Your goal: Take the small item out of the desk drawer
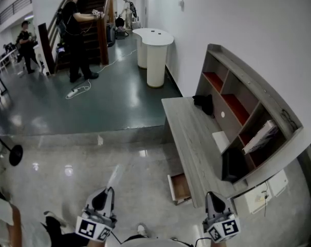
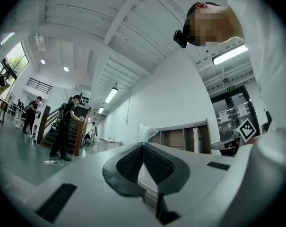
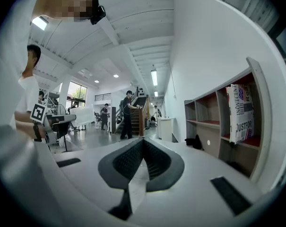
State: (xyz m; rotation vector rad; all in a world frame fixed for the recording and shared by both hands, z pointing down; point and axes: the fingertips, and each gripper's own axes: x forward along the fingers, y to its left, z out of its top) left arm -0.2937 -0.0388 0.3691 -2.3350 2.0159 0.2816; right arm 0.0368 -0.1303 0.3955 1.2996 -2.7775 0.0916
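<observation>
Now: both grippers hang low in front of the person, short of the furniture, and nothing is being handled.
Left gripper [image 1: 110,189]: its black ribbed fingers [image 2: 128,163] are pressed together at the tips with nothing between them.
Right gripper [image 1: 210,194]: its fingers [image 3: 129,160] are likewise shut and empty, pointing along the room beside the long pale-grey wood-grain counter [image 1: 188,133].
Drawer: a shallow drawer with a white rim and brown wooden floor [image 1: 180,187] stands pulled partway out from under the counter's front edge, near the person's end of it.
Small item: I would expect it in that drawer, but I cannot make it out. Only a strip of bare brown floor shows and the rest is under the counter's edge.
Key relation: in the head view the drawer lies ahead of and between the two grippers, well apart from the left one and near the right one, just up and to the left of its fingertips.
Axis: the drawer slides out across the counter's length, toward the open floor, so its mouth faces up and away from the wall.
Nearer hand: the right, by my judgement.
Next move calls for: opening those fingers and tipping them down into the drawer from the floor side.
Risk: the counter's overhang may crowd the reach if the item sits far back.
</observation>
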